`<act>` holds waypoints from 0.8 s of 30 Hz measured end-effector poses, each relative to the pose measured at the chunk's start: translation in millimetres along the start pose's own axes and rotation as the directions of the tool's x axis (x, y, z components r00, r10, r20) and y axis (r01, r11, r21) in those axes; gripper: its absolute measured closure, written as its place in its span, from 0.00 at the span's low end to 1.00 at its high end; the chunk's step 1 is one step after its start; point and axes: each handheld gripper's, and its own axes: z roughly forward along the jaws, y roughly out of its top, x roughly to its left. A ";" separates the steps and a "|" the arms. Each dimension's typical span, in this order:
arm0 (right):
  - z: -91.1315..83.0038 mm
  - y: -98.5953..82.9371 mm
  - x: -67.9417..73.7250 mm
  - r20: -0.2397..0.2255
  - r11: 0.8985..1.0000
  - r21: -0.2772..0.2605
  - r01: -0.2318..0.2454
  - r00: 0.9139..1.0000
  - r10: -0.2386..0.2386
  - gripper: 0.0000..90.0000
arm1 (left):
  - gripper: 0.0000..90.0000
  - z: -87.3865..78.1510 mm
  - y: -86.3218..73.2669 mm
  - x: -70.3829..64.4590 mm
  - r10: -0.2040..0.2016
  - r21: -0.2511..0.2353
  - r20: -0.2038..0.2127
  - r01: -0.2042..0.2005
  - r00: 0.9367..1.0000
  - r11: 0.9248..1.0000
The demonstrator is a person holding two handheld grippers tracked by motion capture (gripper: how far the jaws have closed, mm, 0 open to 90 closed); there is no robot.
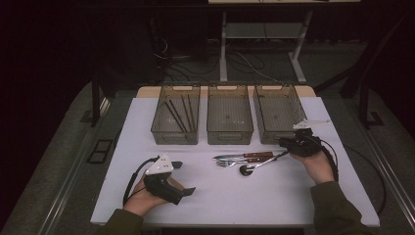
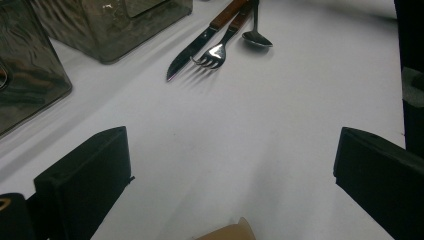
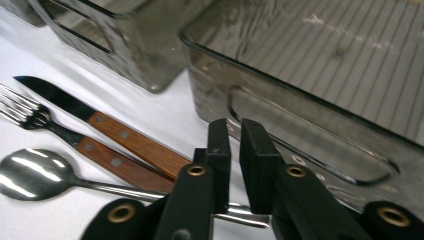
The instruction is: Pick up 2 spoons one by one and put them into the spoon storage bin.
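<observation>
A knife (image 1: 244, 156) and a fork (image 1: 234, 162), both with wooden handles, lie side by side on the white table (image 1: 220, 196), with a steel spoon (image 1: 245, 170) just in front of them. My right gripper (image 1: 285, 143) hovers over the end of the spoon's handle. In the right gripper view, the right gripper (image 3: 235, 145) has its jaws almost together with nothing between them, and the spoon (image 3: 30, 172) handle runs beneath them, next to the knife (image 3: 125, 140). My left gripper (image 1: 183, 177) rests at the front left, wide open and empty. The left gripper view shows the left gripper (image 2: 232, 160) facing the fork (image 2: 215, 52).
Three smoky clear bins stand in a row at the back: the left bin (image 1: 176, 134) holds several dark chopsticks (image 1: 178, 115), while the middle bin (image 1: 230, 134) and right bin (image 1: 274, 136) look empty. The right bin's wall (image 3: 300, 115) is close ahead of my right jaws.
</observation>
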 end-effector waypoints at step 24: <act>18.5 -15.0 -3.4 -0.004 0.987 0.159 0.031 1.000 -0.031 0.99 | 0.01 0.7 0.4 0.8 -0.016 0.000 -0.001 0.016 1.000 1.000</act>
